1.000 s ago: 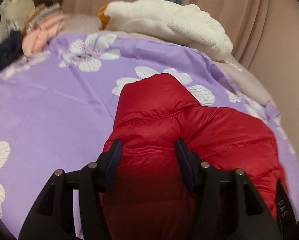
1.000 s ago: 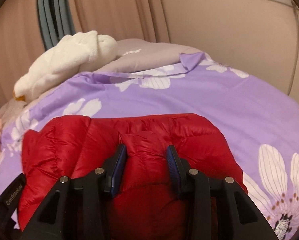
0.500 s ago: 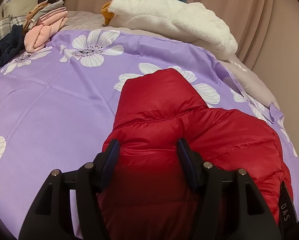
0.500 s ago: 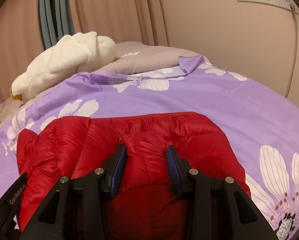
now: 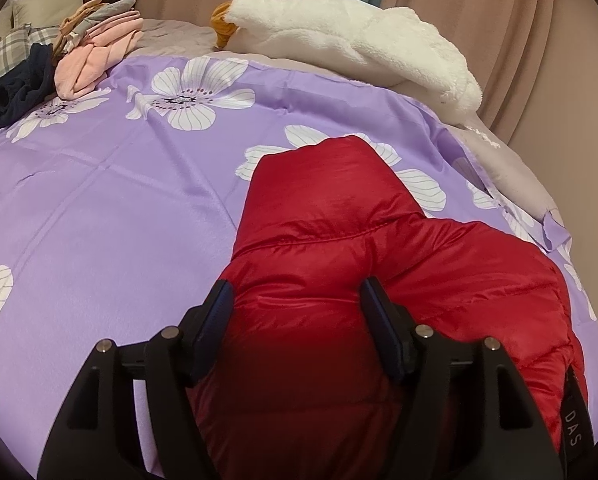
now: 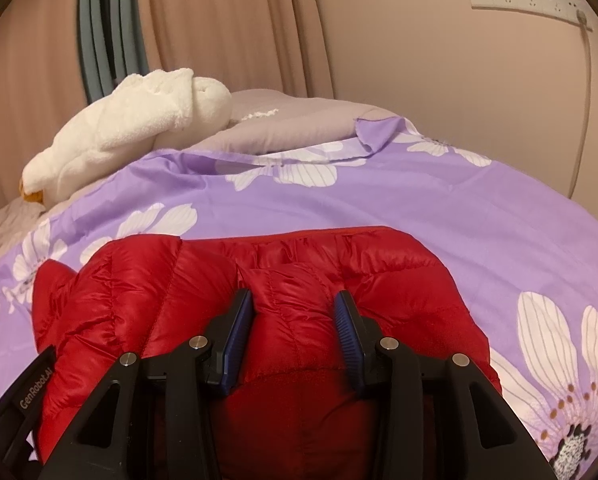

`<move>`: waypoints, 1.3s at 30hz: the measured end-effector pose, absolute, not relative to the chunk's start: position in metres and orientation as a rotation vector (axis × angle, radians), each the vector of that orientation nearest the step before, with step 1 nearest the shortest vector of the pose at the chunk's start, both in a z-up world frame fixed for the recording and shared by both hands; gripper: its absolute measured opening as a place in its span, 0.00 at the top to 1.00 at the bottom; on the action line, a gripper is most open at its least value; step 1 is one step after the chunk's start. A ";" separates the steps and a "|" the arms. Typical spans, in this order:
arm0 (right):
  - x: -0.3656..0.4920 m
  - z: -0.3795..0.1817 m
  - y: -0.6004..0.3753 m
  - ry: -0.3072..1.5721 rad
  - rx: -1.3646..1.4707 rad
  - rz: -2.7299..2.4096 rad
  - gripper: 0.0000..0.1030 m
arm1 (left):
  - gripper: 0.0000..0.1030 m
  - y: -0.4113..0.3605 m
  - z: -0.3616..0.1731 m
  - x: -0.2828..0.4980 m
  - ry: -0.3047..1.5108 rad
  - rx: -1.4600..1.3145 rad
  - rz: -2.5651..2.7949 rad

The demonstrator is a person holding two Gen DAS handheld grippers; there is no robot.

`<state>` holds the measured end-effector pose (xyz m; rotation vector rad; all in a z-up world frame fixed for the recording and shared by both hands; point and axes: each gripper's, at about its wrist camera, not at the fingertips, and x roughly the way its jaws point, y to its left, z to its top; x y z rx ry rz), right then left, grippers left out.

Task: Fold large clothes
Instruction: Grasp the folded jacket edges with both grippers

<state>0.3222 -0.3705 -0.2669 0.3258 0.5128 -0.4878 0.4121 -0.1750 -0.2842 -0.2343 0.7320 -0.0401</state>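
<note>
the left gripper (image 5: 295, 300) points forward and down, its black arms spread from the bottom of the view. its jaws have just been opening, and red jacket (image 5: 339, 248) fabric bulges between the blue pads (image 5: 219, 308), which touch it at the sides. the right gripper (image 6: 293, 304) points down at a like slant, jaws narrower, with a ridge of the jacket pinched between its blue pads (image 6: 345, 312).
</note>
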 end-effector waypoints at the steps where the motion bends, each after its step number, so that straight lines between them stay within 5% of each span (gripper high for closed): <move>1: 0.322 -0.266 -0.370 0.511 0.324 -0.489 0.60 | 0.32 -0.175 -0.284 0.412 0.730 -0.235 -0.035; 12: 0.323 -0.264 -0.373 0.474 0.311 -0.524 0.55 | 0.22 -0.175 -0.282 0.408 0.697 -0.216 0.050; 15: 0.320 -0.264 -0.379 0.461 0.338 -0.541 0.40 | 0.22 -0.172 -0.282 0.407 0.695 -0.230 0.042; 39: 0.318 -0.271 -0.381 0.420 0.386 -0.502 0.38 | 0.17 -0.166 -0.284 0.407 0.693 -0.290 0.018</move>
